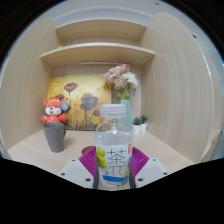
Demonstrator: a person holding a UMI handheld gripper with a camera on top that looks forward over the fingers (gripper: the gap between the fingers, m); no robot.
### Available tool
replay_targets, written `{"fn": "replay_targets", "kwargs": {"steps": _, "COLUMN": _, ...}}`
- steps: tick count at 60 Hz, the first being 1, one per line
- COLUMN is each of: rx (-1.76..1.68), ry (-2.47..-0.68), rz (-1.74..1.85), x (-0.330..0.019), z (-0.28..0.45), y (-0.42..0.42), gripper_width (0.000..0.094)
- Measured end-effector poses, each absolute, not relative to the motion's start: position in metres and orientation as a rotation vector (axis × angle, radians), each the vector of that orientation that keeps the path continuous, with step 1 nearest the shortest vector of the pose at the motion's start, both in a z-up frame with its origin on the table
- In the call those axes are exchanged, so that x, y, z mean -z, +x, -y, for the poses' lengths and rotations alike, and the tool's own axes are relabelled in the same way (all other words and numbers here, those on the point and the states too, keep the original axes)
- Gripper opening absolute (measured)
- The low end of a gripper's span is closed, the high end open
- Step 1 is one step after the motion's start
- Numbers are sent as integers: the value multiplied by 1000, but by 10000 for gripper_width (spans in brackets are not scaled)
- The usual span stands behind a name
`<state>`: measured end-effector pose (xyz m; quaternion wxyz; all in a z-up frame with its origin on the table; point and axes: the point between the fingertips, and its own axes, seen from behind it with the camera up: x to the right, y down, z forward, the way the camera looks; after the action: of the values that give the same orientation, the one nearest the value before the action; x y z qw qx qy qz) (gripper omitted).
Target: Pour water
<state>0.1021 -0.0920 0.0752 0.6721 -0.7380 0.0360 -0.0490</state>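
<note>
A clear plastic bottle (113,145) with a white label bearing green fruit and grey characters stands upright between my fingers. My gripper (113,163) is shut on the bottle, with both magenta pads (91,160) pressing its label from either side. Its white cap sits near the vase behind it. A grey cup (54,138) stands on the wooden table (30,152), beyond my fingers and off to the left, apart from the bottle.
A red and white plush toy (54,111) sits just behind the grey cup. A vase of pink flowers (121,82) and a small potted plant (139,124) stand at the back. A floral picture (78,100) leans against the wall under wooden shelves (98,53).
</note>
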Motion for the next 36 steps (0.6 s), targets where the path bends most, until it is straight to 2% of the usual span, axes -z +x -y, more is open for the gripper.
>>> {"fn": "replay_targets", "kwargs": {"steps": 4, "rx": 126, "ry": -1655, "rz": -74, "x": -75, "z": 92, "y": 99, "gripper_width": 375}}
{"fn": "replay_targets", "kwargs": {"steps": 21, "rx": 207, "ry": -1693, "rz": 17, "x": -83, "z": 78, "y": 120, "gripper_width": 374}}
{"fn": "replay_targets", "kwargs": {"steps": 36, "rx": 574, "ry": -1618, "rz": 400, "x": -138, "z": 21, "y": 112, "gripper_width": 376}}
